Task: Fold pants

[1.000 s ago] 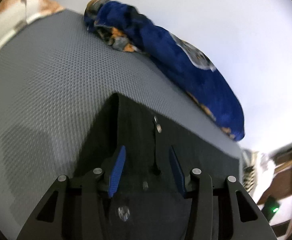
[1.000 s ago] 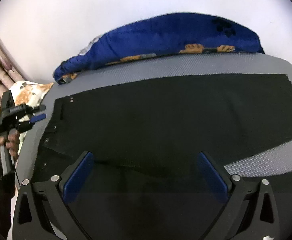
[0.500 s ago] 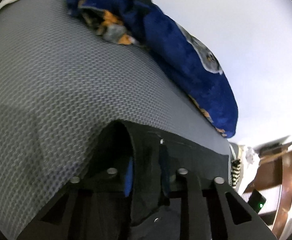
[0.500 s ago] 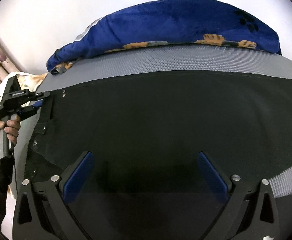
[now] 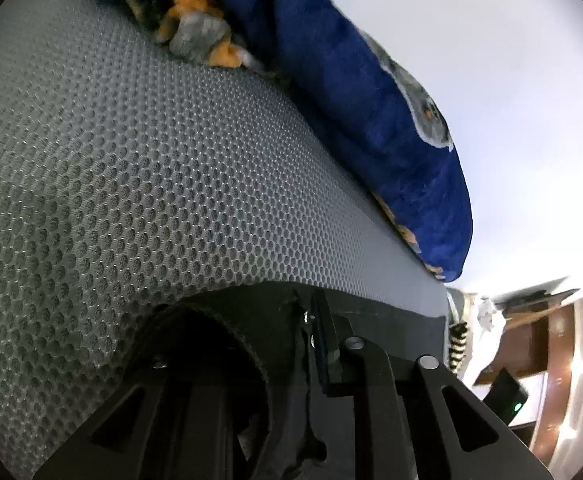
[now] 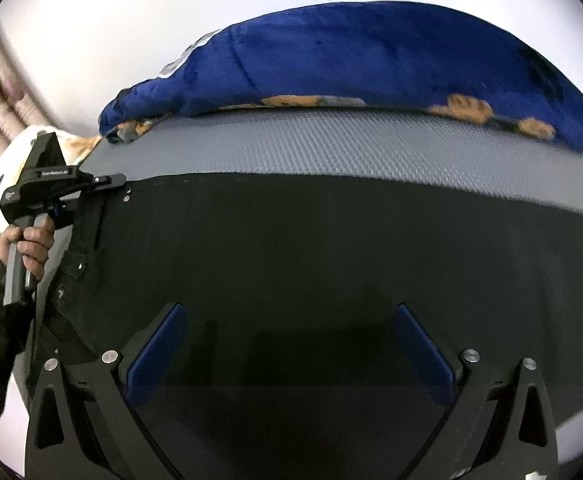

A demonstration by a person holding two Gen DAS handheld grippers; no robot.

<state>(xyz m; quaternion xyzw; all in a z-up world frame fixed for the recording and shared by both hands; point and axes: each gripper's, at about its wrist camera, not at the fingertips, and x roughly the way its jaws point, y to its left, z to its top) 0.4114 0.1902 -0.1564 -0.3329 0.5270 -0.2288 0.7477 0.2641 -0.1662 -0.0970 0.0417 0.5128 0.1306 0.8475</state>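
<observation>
Black pants (image 6: 311, 248) lie spread across a grey mesh mattress (image 6: 331, 148). My left gripper (image 5: 309, 320) is shut on the pants' waistband corner (image 5: 267, 312), whose fabric bunches over its left finger. It also shows in the right wrist view (image 6: 111, 180) at the pants' far left corner, held by a hand. My right gripper (image 6: 291, 344) is open and empty, low over the middle of the pants.
A blue patterned blanket (image 6: 371, 64) lies along the far edge of the mattress against a white wall; it also shows in the left wrist view (image 5: 351, 100). A spotted pillow (image 6: 7, 168) is at the left. Furniture (image 5: 531, 340) stands beyond the mattress end.
My left gripper has closed on the waistband corner and carried it toward the far edge. The pants' far edge has moved with it. My right gripper stays open over the pants.
</observation>
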